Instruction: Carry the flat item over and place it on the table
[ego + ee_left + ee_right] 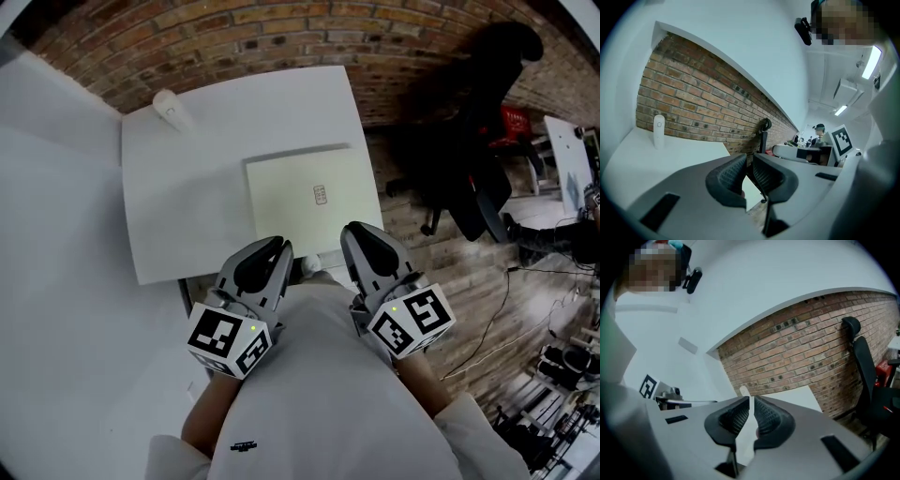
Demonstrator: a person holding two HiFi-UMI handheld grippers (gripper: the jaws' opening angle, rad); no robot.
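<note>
Flat item (314, 202): thin, pale cream square panel with a small central label, held over the right part of the smooth white table (187, 178) and projecting past its edge. Left gripper (272, 251) and right gripper (361, 239) each clamp its near edge between ribbed black pads (726, 176). Rough red brick wall (234, 33) behind.

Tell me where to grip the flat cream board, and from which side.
Grip the board by its near edge, coming in from the person's side. It is thin and flat, so only an edge fits between jaws. It is also wide, so two spaced holds suit it, as the left gripper and right gripper show.
</note>
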